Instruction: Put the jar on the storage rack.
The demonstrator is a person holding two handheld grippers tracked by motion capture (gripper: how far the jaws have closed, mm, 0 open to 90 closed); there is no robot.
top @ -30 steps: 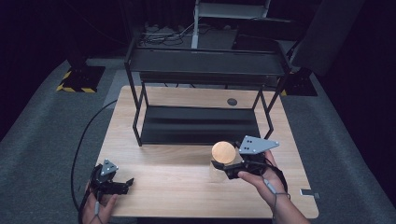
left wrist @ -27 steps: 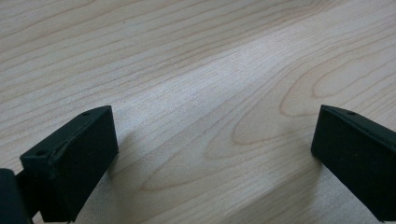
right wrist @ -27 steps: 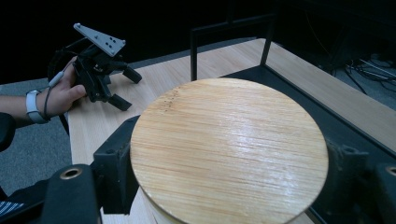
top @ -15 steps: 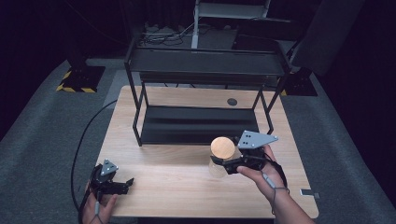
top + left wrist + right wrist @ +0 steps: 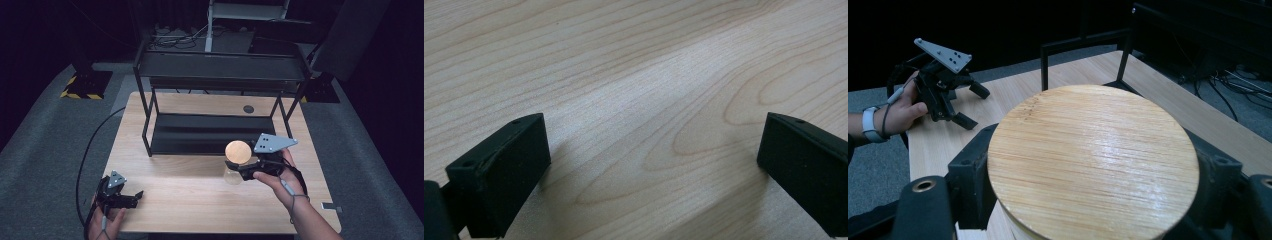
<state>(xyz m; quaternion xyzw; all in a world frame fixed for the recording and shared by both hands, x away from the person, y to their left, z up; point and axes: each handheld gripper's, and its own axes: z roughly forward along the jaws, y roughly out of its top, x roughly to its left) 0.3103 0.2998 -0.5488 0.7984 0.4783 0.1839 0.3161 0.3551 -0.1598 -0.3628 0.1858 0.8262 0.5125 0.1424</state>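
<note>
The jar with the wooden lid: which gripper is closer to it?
Right. The right gripper is clamped around the jar just under its lid. The left gripper sits open at the table's near left corner, well away from it.

Left gripper [image 5: 134,196] agape (resting), right gripper [image 5: 239,169] clamped

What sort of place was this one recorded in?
Probably a lab or studio set up for recording, not a home: a lone wooden table on grey carpet, dark surroundings, a bare black metal shelf rack, and loose cables on the floor behind it.
</note>
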